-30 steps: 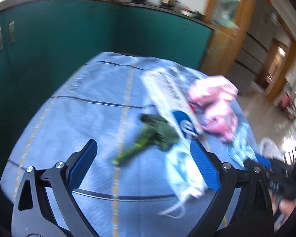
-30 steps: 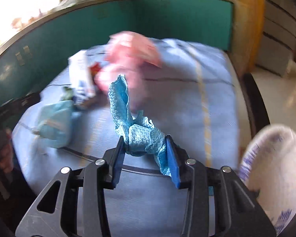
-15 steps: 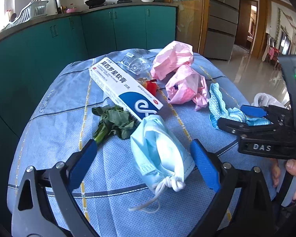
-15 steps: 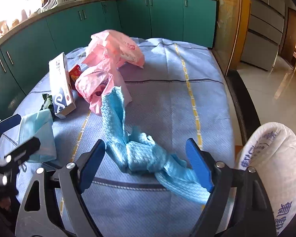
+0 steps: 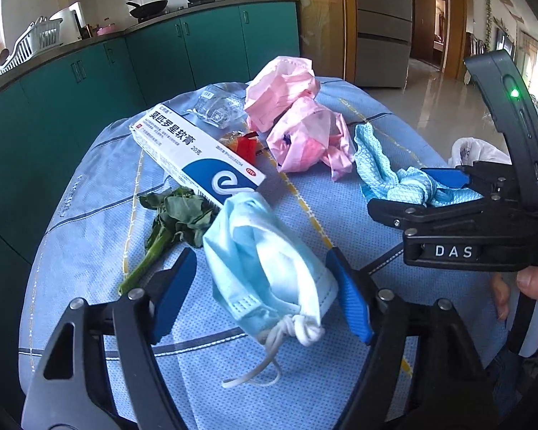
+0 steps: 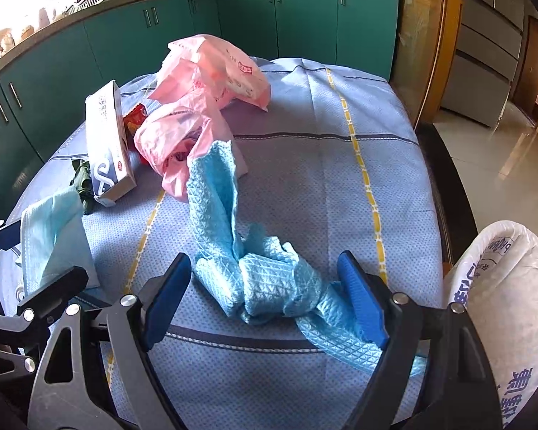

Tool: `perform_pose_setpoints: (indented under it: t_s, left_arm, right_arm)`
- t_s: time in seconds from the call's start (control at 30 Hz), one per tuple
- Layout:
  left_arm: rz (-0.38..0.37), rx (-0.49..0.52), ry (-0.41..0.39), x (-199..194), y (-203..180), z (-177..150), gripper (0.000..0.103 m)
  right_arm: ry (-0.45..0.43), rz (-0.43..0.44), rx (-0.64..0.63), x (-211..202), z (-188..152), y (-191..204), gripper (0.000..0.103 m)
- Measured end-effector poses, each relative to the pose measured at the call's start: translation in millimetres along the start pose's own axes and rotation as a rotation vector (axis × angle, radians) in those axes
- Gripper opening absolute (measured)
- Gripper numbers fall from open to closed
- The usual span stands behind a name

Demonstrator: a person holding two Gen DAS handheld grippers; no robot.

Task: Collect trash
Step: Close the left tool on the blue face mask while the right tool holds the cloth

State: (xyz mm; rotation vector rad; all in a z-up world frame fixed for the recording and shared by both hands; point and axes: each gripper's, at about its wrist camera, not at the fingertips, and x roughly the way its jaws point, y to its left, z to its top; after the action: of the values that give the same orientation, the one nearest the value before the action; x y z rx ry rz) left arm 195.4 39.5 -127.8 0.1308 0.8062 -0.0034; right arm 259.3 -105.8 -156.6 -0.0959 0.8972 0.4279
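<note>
On my left wrist camera, my left gripper (image 5: pixel 265 295) stands with its blue pads spread wide on either side of a crumpled light-blue face mask (image 5: pixel 265 254), which lies on the blue patterned tablecloth (image 5: pixel 89 236) with its white ear loops trailing toward the lens; the far pad appears to touch the mask's edge, the near pad stands clear. Just beyond the mask lie a wilted green vegetable stalk (image 5: pixel 172 222) and a white-and-blue ointment box (image 5: pixel 193 150), with a clear plastic wrapper (image 5: pixel 217 107), a red scrap (image 5: pixel 245 147) and two crumpled pink plastic bags (image 5: pixel 297 122) farther back. At right, my right gripper (image 5: pixel 441 193) sits over a light-blue quilted cloth (image 5: pixel 387 175), a green light showing on its body. On my right wrist camera, the right gripper (image 6: pixel 265 297) is likewise spread wide, the cloth (image 6: pixel 254 272) bunched on the table between its pads and touching the right pad, one end stretching up toward the pink bags (image 6: pixel 197 114). A white printed trash bag (image 6: pixel 502 308) sits at the table's right edge.
</note>
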Motion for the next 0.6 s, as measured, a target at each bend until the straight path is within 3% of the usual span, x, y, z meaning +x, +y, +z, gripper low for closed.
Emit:
perform_pose_setpoints:
  t_s: [0.33,0.47,0.6]
  left_arm:
    - [0.016,0.032,0.054,11.1,-9.1,-8.6,0.075]
    - [0.023,0.015,0.062,13.3,-5.2,-7.0,0.063]
    - [0.010,-0.011,0.078,16.1,0.4,-7.8,0.057]
  right_arm:
    - [0.000,-0.029,-0.016,1.9,-1.0,3.1,0.082]
    - [-0.001,-0.031,-0.018,1.2,-1.0,2.7,0.082]
    - [-0.001,-0.036,-0.018,0.9,-1.4,2.7,0.083]
